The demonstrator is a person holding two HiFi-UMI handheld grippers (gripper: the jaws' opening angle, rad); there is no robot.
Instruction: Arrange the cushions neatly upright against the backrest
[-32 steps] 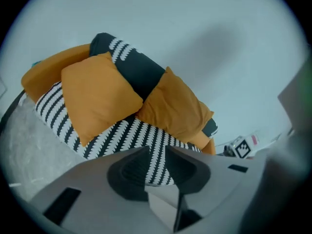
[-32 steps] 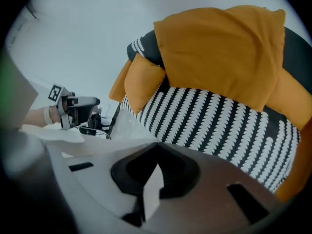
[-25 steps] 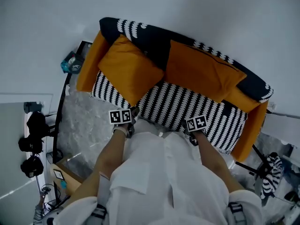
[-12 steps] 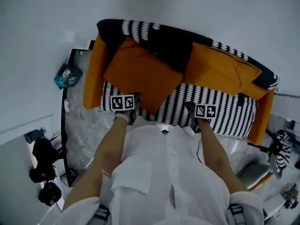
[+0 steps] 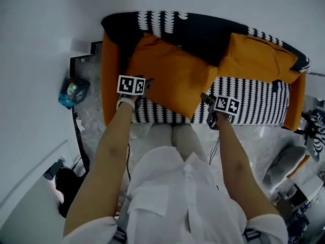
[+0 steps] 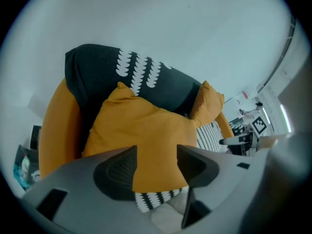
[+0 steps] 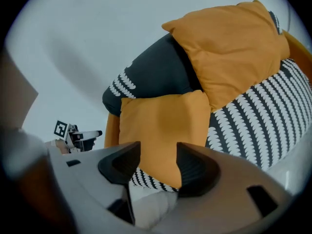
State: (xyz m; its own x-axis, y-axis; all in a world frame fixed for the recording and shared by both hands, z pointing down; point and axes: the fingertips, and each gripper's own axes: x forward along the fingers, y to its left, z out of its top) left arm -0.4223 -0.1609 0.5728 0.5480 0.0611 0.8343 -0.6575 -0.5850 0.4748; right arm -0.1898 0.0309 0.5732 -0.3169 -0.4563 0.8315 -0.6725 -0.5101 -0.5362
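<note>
1. While both tongs stand at the sofa's front edge, the head view shows the left tongs (image 5: 148, 84) near the left edge of the left cushion (image 5: 170, 75) and the right tongs (image 5: 207, 100) just beside its lower corner. The cushion leans skewed on the backrest (image 5: 203, 32), with one corner over the front of the seat (image 5: 254, 103). The right cushion (image 5: 259, 60) lies slumped along the backrest.
2. Left gripper view: the left tongs (image 6: 157, 152) are spread and have just been opening. The left cushion (image 6: 141, 130) shows through the gap, but the pads are not pressing it.
3. Right gripper view: the right tongs (image 7: 158, 150) are likewise spread and have just been opening, pinching nothing. The cushion's lower corner (image 7: 165, 126) sits beyond the gap.
4. Judgement: this is the let-go step on the left cushion, which is propped but not square. The next move calls for squaring it, then taking the right cushion by its edge and standing it upright.
</note>
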